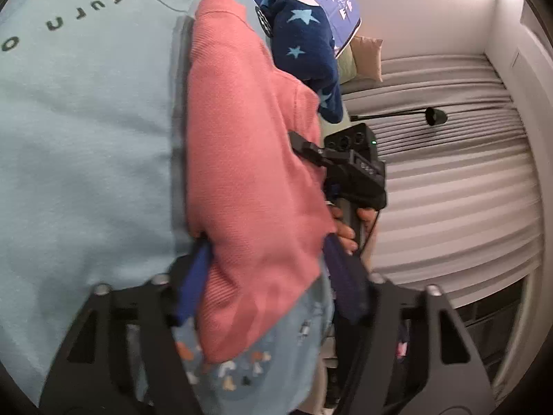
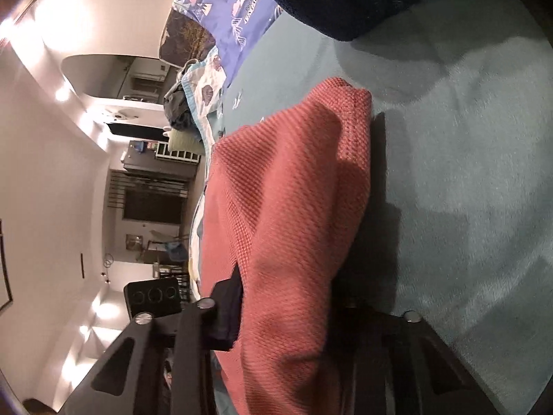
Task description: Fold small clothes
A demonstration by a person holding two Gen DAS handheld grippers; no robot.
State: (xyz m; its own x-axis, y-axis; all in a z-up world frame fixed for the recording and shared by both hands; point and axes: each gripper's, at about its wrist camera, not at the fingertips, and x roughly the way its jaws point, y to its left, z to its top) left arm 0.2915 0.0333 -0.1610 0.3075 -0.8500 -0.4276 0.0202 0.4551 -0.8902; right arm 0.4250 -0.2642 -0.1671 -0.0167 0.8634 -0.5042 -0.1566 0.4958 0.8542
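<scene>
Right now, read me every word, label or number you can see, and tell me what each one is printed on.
"turn o": dark letters on the light blue cloth, running sideways; the rest is cut off at the edge.
Print on the purple patterned sheet: a short word beside the tree shapes, too blurred to read.
Buttons on the black device: markings too small to read.

Pink knit garment (image 1: 249, 159) on the pale blue sheet (image 1: 86, 138)

It is a small coral-pink waffle-knit piece, bunched and partly doubled over, its near end lying between the tongs' blue pads.
</scene>
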